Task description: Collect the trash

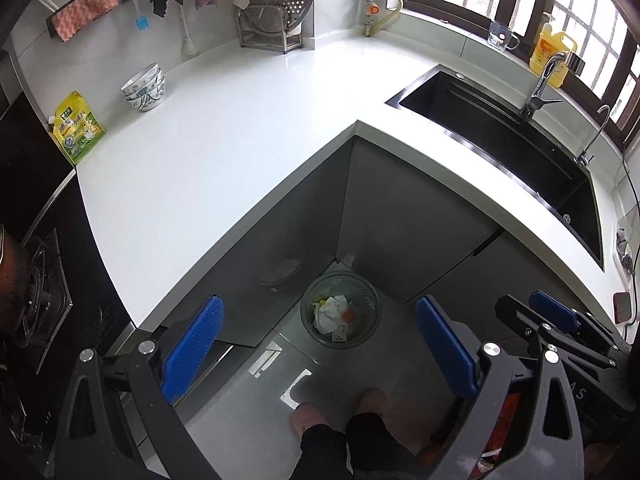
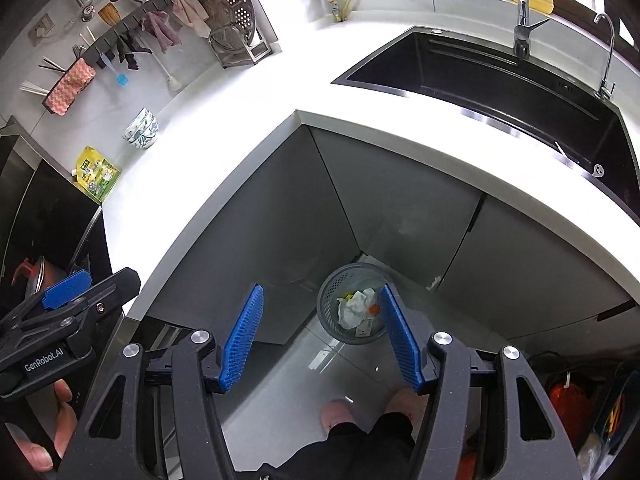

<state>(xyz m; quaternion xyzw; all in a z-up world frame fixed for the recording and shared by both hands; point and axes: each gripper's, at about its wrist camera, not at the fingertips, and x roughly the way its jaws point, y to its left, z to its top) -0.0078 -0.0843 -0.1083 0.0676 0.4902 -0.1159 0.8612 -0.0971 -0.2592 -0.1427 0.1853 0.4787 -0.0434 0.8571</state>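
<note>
Above the floor corner, both grippers tilt steeply downward, empty.
Left gripper (image 1: 316, 354) spread wide, right gripper (image 2: 322, 336) partly spread; wastebasket (image 1: 341, 309) with crumpled trash (image 2: 354, 308) sits below, just ahead of both.

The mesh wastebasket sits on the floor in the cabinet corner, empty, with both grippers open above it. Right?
Not quite: the mesh wastebasket already holds crumpled paper, as the left wrist view shows. It does sit in the corner, and the left gripper and right gripper are open.
</note>
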